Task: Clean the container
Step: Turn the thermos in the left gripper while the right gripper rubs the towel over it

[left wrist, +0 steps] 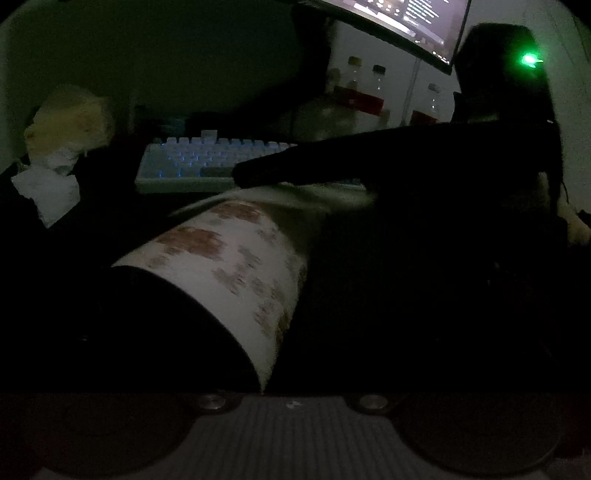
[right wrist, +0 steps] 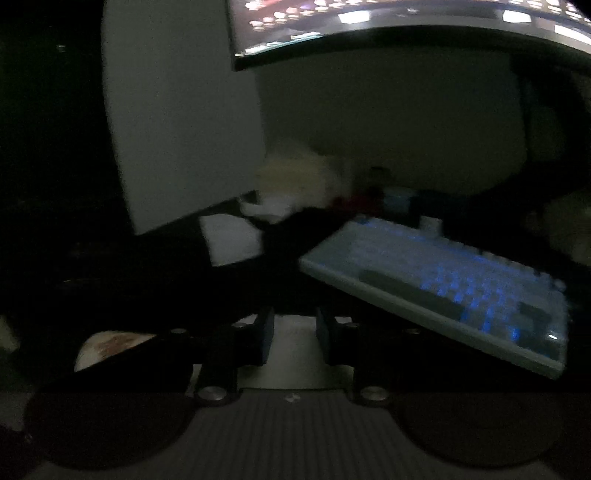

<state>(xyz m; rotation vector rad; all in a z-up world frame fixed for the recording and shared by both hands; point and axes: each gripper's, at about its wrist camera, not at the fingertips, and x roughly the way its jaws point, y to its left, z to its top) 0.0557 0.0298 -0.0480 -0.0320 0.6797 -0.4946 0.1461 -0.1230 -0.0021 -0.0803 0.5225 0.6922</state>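
Dim light here, and we're mid-clean by the look of it: the container [left wrist: 229, 266], a pale cup-like vessel blotched with brown stains, lies tilted right in front of the left wrist camera, its near end lost in the dark where the left tongs [left wrist: 207, 369] ought to be gripping it — though the fingers are too shadowed to see, so whether they're clamped on it I cannot tell. Reaching in from the right of that view comes the right tongs [left wrist: 243, 176], a dark pointed shape with a pale cloth or tissue [left wrist: 314, 194] blurred beneath the tip at the container's far rim; it looks like a wiping stroke in hand. From the right wrist view the two blue-padded fingers [right wrist: 266, 339] stand a little apart with something pale showing in the gap; whether they pinch it is unclear. The stains remain plentiful, so I'd judge the job far from done; the next move calls for turning the container and pressing the wipe across those brown patches. Behind, a backlit keyboard [left wrist: 207, 162] sits on the table, crumpled tissues [left wrist: 48, 184] off to the left, a monitor [left wrist: 399, 22] above.
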